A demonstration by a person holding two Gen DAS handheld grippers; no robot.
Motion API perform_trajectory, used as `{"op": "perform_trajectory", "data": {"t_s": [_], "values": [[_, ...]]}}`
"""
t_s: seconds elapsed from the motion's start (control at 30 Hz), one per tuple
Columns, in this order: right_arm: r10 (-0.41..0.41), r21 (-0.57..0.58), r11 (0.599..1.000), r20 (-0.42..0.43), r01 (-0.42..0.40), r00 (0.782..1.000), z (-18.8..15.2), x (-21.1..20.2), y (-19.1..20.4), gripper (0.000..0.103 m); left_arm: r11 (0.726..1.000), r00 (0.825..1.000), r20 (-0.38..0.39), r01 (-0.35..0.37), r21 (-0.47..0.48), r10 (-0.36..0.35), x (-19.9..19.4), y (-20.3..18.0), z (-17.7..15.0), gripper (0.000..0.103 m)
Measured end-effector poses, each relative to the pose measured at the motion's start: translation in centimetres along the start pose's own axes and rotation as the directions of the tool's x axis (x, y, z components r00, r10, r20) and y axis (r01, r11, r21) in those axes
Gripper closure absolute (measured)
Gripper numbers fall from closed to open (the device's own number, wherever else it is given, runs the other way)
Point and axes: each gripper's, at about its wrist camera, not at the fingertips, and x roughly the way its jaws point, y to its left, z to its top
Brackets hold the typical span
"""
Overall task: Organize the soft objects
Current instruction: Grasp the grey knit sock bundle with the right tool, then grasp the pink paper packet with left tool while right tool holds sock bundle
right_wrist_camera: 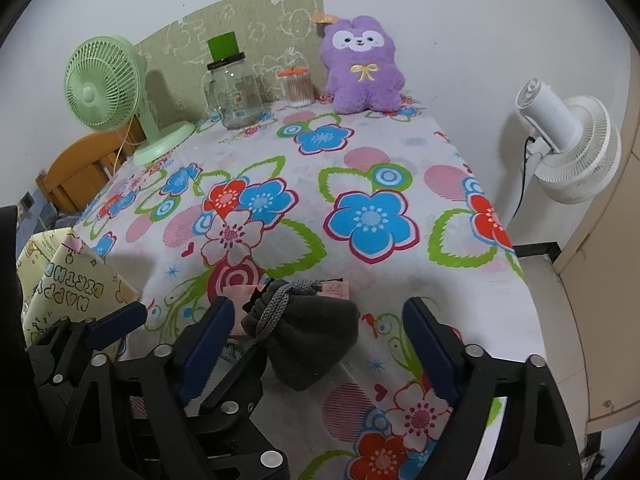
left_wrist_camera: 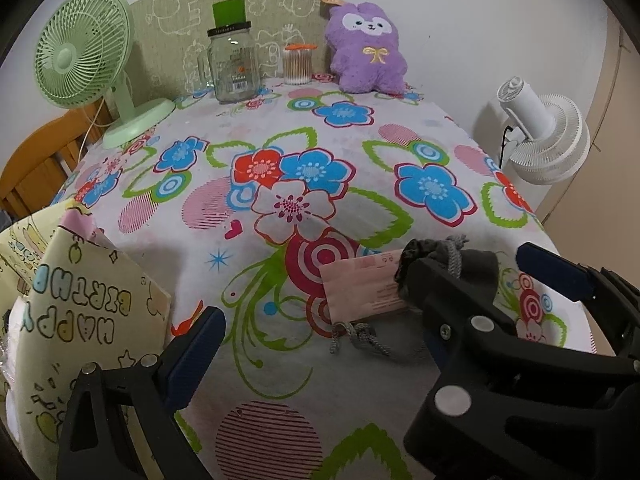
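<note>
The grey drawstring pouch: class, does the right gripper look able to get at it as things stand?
Probably yes. The grey drawstring pouch lies on the tablecloth between the open right gripper's fingers, nothing covering it. The left gripper crowds its corded mouth, though.

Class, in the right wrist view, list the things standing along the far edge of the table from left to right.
Green desk fan → clear glass mug jar with green lid → small tub of cotton swabs with orange lid → purple plush animal.

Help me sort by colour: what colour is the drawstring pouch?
Dark grey pouch, lighter grey cord; clearest in the right wrist view.
</note>
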Motion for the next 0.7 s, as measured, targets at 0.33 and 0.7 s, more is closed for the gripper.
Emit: {"op": "perform_trajectory", "data": {"t_s": [0.33,0.7], "values": [[0.044,0.009,0.999,-0.021,-0.043,0.999,-0.2,0.7,0.2,0.040,1.000,1.000,-0.004,-0.003,0.008,0.003,0.3,0.0,-0.1,0.003],[0.016,0.027,1.000,0.013,-0.016,1.000,-0.3,-1.0,-1.2,0.041,0.999,0.999,0.029,0.022,0.048,-0.023,-0.6,-1.9,0.2,0.003]]}}
